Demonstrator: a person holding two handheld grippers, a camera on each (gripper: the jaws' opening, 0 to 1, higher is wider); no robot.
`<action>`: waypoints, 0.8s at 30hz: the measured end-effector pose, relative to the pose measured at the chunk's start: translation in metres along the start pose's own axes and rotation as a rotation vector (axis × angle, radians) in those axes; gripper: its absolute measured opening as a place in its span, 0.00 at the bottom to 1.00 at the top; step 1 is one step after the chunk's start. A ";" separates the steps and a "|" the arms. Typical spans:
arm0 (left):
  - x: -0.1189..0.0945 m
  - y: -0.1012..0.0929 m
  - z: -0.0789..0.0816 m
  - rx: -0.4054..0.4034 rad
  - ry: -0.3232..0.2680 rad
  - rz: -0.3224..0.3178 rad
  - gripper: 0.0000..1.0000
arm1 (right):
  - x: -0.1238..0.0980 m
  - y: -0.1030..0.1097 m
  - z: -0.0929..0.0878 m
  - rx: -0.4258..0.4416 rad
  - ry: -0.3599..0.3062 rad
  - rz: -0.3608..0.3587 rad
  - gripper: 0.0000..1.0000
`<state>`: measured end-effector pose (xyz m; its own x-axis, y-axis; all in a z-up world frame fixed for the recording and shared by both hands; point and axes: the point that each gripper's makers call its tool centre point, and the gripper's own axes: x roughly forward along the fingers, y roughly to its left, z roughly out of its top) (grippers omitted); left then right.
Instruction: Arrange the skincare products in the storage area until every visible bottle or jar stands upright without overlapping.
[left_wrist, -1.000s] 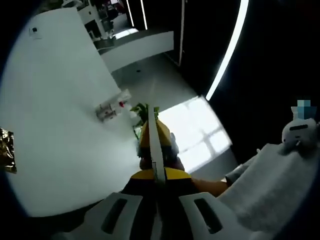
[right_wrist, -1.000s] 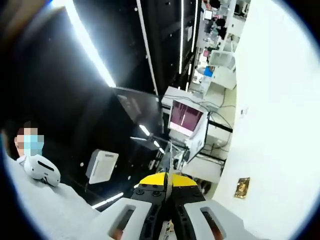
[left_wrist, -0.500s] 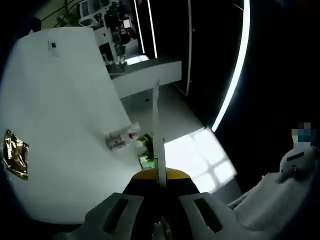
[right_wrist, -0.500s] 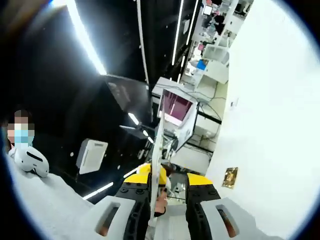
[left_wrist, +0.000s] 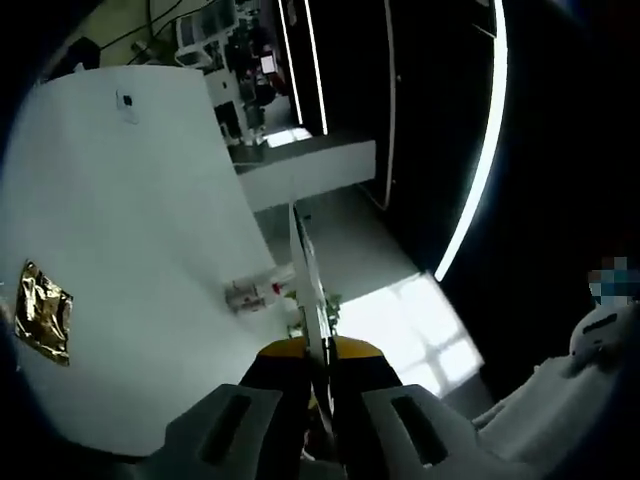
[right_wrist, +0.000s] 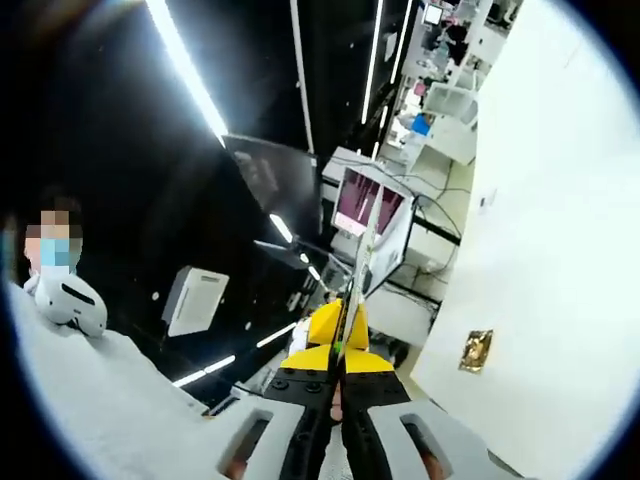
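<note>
Progress unknown, no bottles or jars in sight
Left gripper (left_wrist: 312, 345) and right gripper (right_wrist: 340, 350) closed, empty, aimed at a white wall (left_wrist: 130, 260)

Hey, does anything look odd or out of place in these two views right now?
Yes. Both cameras point out into the room, with no bottles or jars clearly in sight. The left claw and right claw each pinch a thin pale strip, and a crumpled gold patch sits on the white wall.

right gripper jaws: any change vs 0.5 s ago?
Yes. The right gripper has shut: its yellow-tipped jaws stood apart half a second ago and now meet on a thin flat strip, which lies across the pink monitor behind.
</note>
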<state>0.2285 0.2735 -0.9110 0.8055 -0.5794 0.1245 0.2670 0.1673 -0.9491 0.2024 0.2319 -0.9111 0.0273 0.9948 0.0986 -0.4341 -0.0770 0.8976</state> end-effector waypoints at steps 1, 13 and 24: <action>-0.001 0.001 0.000 -0.003 0.003 -0.001 0.02 | -0.001 0.000 0.000 -0.016 0.006 -0.008 0.00; -0.006 -0.003 -0.004 0.070 0.044 -0.022 0.00 | -0.006 0.004 0.006 -0.008 0.056 -0.012 0.00; 0.000 -0.002 -0.016 0.135 0.148 0.004 0.00 | -0.010 -0.011 0.014 0.029 -0.013 -0.069 0.00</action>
<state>0.2194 0.2600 -0.9138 0.7227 -0.6878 0.0677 0.3406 0.2693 -0.9008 0.2195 0.2222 -0.9156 0.0683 0.9968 0.0413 -0.4045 -0.0102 0.9145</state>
